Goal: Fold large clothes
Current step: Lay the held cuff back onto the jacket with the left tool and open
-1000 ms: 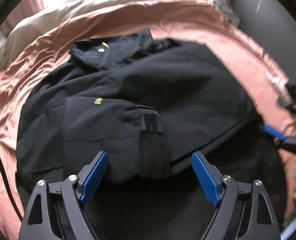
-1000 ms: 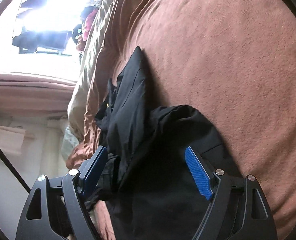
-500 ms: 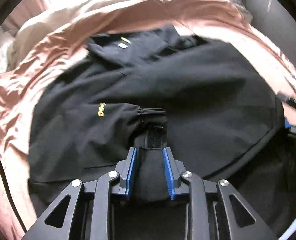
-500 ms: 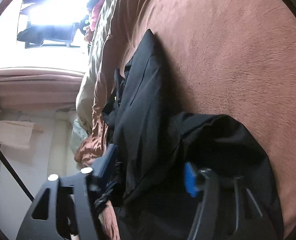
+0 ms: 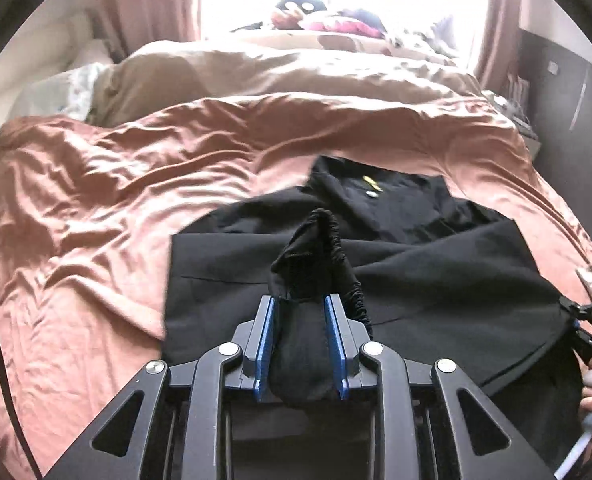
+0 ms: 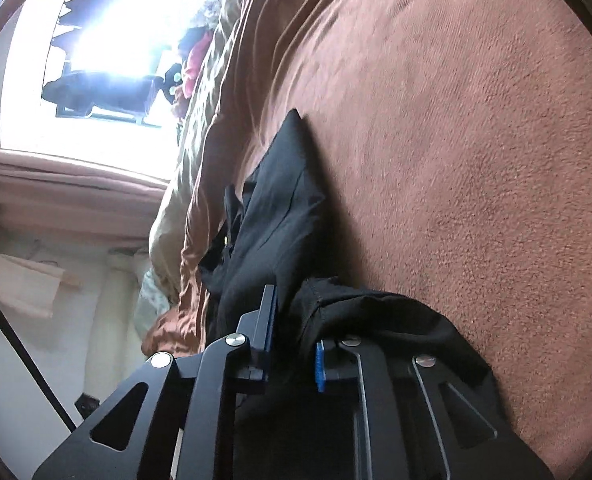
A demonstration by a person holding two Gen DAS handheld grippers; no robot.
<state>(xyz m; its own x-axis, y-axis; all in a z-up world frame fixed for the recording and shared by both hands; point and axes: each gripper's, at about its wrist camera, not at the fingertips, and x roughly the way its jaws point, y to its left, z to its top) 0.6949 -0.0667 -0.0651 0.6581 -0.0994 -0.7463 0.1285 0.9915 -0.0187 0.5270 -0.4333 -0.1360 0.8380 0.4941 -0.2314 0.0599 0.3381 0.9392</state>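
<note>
I have the left gripper (image 5: 299, 312) clamped on the elastic sleeve cuff (image 5: 315, 256) of the black jacket (image 5: 435, 276), which lies spread on the pink bedspread (image 5: 136, 200), and the right gripper (image 6: 294, 344) closed on what looks like the jacket's hem edge, though that view is too dark to be sure. The cloth is soft, limp and light, so I judge it will sag and slide unless held by its 2 seamed edges. Open bedspread lies to the left, and the bed edge is close on the right.
</note>
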